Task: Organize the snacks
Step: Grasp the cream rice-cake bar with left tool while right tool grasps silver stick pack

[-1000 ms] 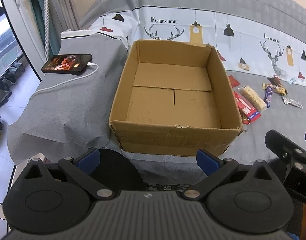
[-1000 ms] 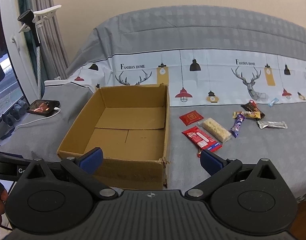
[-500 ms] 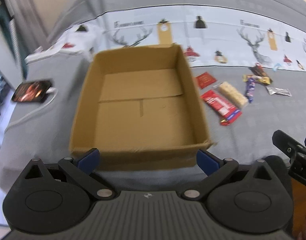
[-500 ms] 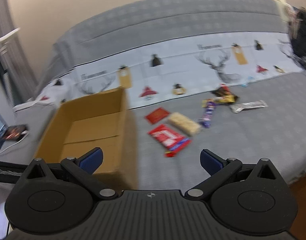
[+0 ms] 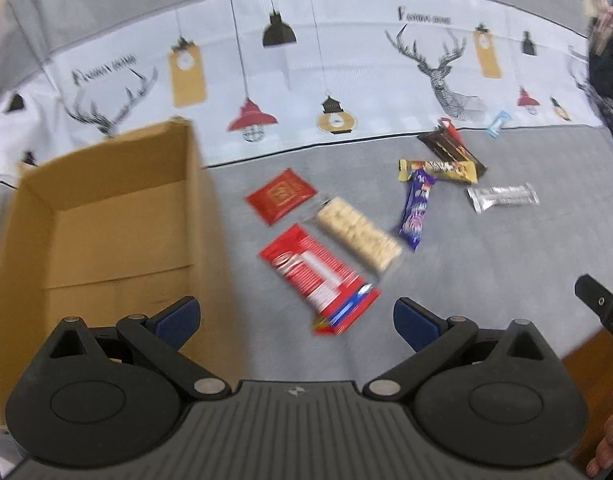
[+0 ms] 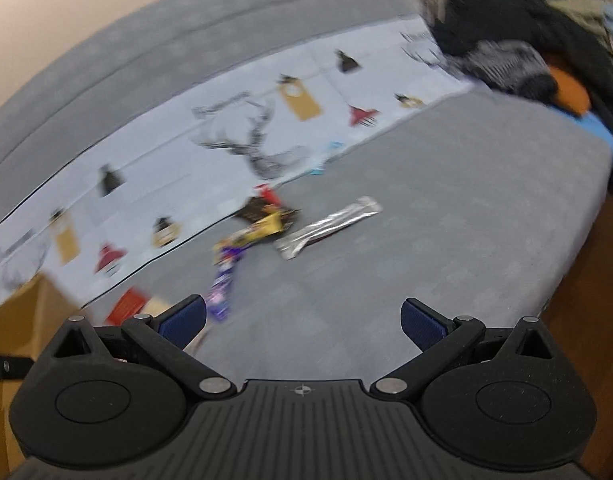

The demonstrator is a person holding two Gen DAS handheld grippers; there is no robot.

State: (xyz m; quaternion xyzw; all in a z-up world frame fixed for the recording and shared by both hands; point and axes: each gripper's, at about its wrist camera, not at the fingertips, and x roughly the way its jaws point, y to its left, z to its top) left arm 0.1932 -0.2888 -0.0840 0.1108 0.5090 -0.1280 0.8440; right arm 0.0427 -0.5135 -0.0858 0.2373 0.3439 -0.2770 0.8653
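1. The left claw is spread wide with nothing between its blue pads; it hangs over the grey cover just short of the snacks.
2. Directly ahead of it, between the fingertips, lies the long red wafer pack, its near end the closest snack to the claw.
3. Touching that pack's far side is a clear-wrapped pale biscuit bar, lying at the same slant, and beyond both a small flat red packet.
4. Further right sits a purple bar; its far end tucks under a yellow bar, which overlaps a dark brown bar. A silver wrapper lies apart to the right, and a small pale blue sweet rests on the printed band of lamps and deer.
5. Left of the claw stands the open cardboard box, nothing visible inside it, its right wall near the left fingertip.
6. At the right edge of the left wrist view, a black piece of the other tool pokes in.
7. The right claw is also opened wide and grips nothing, above a bare stretch of cover.
8. This view is heavily blurred. Ahead and to the left, the purple bar lies just beyond the left pad, with the yellow and dark bars and the silver wrapper further out.
9. A corner of the box shows far left; dark clothing is heaped at the top right.
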